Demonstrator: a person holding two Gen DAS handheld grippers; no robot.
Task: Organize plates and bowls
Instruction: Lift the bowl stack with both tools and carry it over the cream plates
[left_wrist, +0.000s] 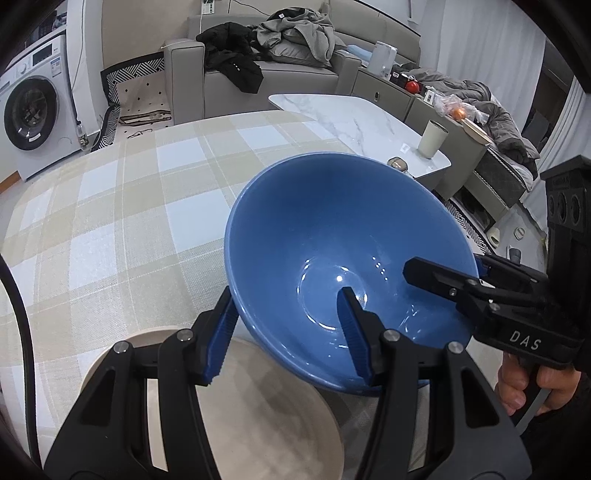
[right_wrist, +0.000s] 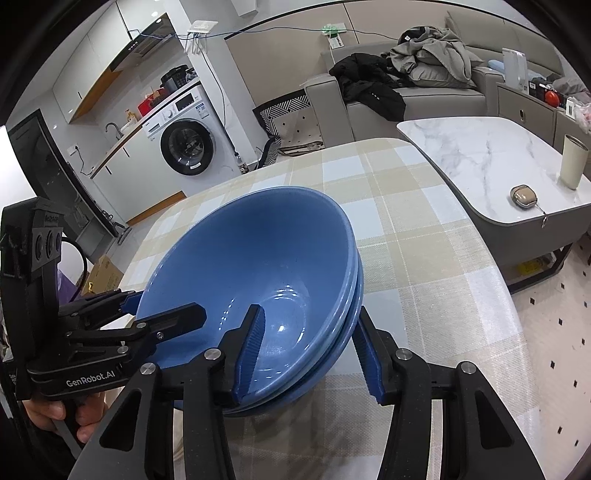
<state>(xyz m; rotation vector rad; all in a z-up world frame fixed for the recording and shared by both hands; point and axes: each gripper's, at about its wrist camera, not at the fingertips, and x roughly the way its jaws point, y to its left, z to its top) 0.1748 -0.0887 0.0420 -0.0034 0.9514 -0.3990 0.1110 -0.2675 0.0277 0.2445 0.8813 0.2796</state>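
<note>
A stack of blue bowls (left_wrist: 332, 229) (right_wrist: 266, 251) is tilted above a beige plate (left_wrist: 258, 413) on the checked tablecloth. My left gripper (left_wrist: 288, 336) straddles the near rim of the stack, one finger inside the top bowl and one outside. My right gripper (right_wrist: 306, 354) straddles the opposite rim the same way, and it also shows in the left wrist view (left_wrist: 443, 273). The left gripper shows in the right wrist view (right_wrist: 166, 314) at the left rim. Both sets of jaws have a wide gap, and I cannot tell whether they press the walls.
The checked table (left_wrist: 122, 206) stretches ahead. A marble coffee table (right_wrist: 480, 155) with a cream cup (right_wrist: 572, 162) and a small case (right_wrist: 522, 195) stands to the right. A sofa (left_wrist: 280, 74) with clothes and a washing machine (right_wrist: 188, 144) are beyond.
</note>
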